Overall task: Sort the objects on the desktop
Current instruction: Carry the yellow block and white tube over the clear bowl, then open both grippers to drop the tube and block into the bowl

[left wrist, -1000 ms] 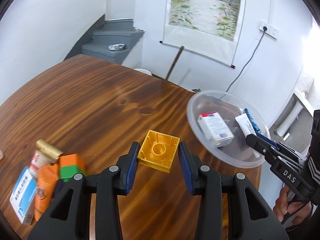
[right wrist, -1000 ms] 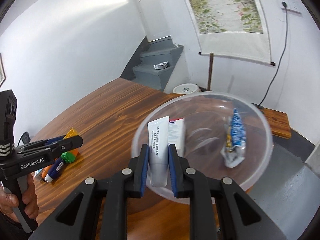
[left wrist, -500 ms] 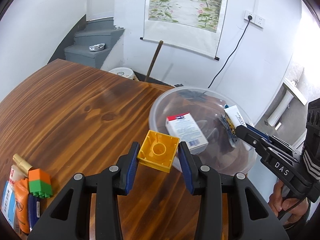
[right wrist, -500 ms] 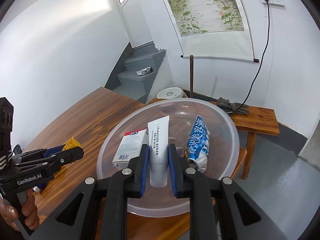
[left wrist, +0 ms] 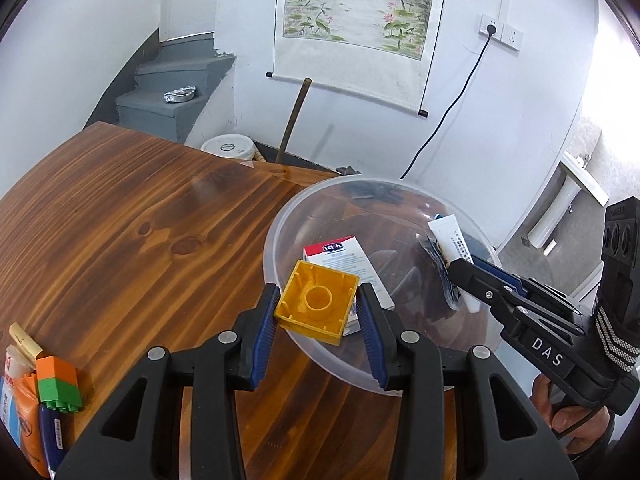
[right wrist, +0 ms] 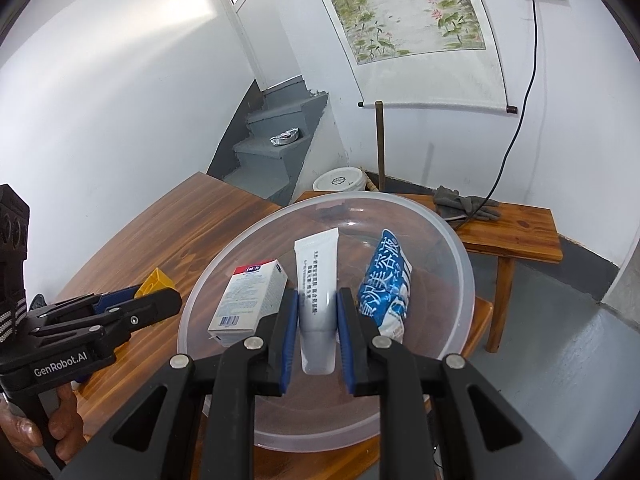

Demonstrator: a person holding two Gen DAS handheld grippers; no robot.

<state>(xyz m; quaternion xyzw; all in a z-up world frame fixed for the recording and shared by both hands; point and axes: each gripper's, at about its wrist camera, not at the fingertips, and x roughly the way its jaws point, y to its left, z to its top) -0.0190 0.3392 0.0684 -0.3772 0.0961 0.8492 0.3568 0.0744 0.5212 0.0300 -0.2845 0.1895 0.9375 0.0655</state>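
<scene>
My left gripper is shut on a yellow toy brick, hollow side up, held over the near left rim of a clear plastic bowl. My right gripper is shut on a white tube above the inside of the bowl. In the bowl lie a white box with a red top and a blue sachet. The left gripper with the yellow brick also shows at the bowl's left side in the right wrist view.
The bowl rests at the edge of a wooden table. At the table's near left lie an orange and green brick, an orange packet and other small packs. A wooden bench with grey gloves stands behind the bowl.
Both grippers have moved toward the bowl. The yellow brick now hangs over the bowl's rim, and the white tube is farther in over the bowl. Both grips are unchanged.
</scene>
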